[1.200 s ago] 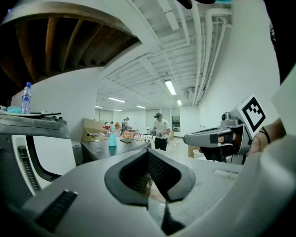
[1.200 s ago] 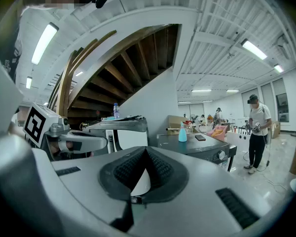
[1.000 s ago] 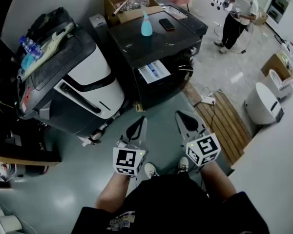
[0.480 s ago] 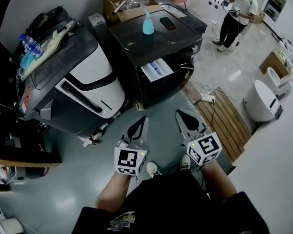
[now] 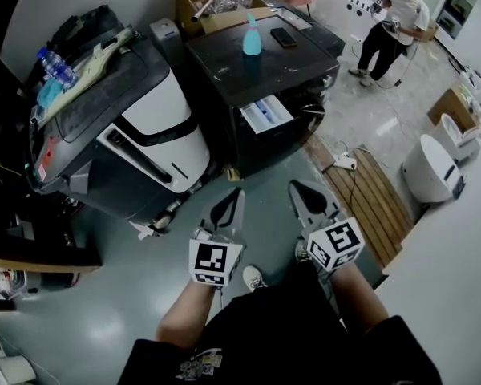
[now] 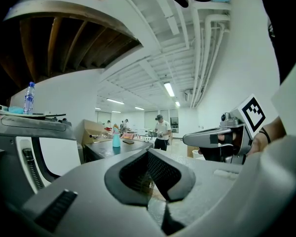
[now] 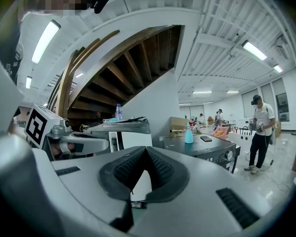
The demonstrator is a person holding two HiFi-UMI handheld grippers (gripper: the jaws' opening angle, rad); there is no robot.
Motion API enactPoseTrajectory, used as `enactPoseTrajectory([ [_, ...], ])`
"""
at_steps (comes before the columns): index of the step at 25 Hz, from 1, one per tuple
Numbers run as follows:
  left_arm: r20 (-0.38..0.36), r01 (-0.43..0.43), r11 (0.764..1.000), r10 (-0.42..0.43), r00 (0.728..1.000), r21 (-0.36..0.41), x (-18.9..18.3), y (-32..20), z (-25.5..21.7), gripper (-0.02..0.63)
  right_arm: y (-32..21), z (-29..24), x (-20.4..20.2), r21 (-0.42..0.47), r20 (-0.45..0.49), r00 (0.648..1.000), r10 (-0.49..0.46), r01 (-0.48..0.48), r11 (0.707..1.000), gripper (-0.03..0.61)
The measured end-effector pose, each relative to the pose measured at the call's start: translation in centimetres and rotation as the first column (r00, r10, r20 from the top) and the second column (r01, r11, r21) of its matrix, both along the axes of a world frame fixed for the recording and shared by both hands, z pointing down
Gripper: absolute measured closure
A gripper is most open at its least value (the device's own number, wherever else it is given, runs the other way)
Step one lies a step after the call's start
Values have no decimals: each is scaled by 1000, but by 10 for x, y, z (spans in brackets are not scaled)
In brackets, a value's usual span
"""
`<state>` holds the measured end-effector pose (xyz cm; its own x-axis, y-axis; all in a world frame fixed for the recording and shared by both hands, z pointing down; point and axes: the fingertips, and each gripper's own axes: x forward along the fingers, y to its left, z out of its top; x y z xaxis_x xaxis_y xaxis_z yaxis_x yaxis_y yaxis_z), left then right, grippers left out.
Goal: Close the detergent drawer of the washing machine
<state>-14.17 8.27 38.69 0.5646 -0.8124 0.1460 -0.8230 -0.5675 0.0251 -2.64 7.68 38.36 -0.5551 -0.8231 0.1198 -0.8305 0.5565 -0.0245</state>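
Up ahead in the head view: detergent drawer (image 5: 266,112) juts open from the black washing machine (image 5: 224,70), well apart from left gripper (image 5: 233,198) and right gripper (image 5: 297,191). Left gripper view: jaws clenched, empty; drawer not made out. Right gripper view: clenched, empty; machine ahead-right. Judgement: close in squarely, push drawer front straight inward

The left gripper (image 5: 236,196) and the right gripper (image 5: 298,192) are pale grey with black pads, and each bears black-and-white square markers. Ahead of them the washing machine (image 5: 264,70) is black, its detergent drawer (image 5: 266,113) white with a blue patch. The bottle (image 5: 252,37) on top is turquoise. The floor (image 5: 104,319) beneath the grippers is grey-green. Right of the right gripper, a slatted board (image 5: 369,199) is brown.
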Motion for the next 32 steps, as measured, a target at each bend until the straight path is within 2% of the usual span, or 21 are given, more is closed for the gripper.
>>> enactPoseTrajectory([
  [6, -4, 30, 1000, -30, 1000, -9, 1, -16, 3, 609, -16, 0, 4, -25, 3, 1000, -5, 5, 1000, 566],
  [10, -3, 61, 998, -61, 998, 5, 9, -32, 5, 611, -33, 3, 15, 0, 5, 1000, -28, 28, 1000, 546],
  [13, -2, 81, 997, -81, 997, -15, 18, -43, 10, 611, -49, 5, 26, 1, 7, 999, -46, 46, 999, 532],
  [20, 4, 109, 994, -109, 994, -8, 50, -82, 18, 609, -98, 13, 57, -20, -3, 996, -86, 85, 996, 489],
  [27, 12, 175, 983, -175, 984, -54, 71, -125, 39, 609, -153, 30, 84, -39, -5, 991, -133, 132, 990, 449],
  [30, 2, 208, 978, -208, 978, -30, 78, -146, 44, 607, -175, 40, 92, -53, -10, 988, -151, 150, 987, 439],
  [32, 10, 232, 972, -231, 973, -43, 81, -157, 51, 606, -189, 47, 97, -58, -17, 987, -161, 159, 986, 422],
])
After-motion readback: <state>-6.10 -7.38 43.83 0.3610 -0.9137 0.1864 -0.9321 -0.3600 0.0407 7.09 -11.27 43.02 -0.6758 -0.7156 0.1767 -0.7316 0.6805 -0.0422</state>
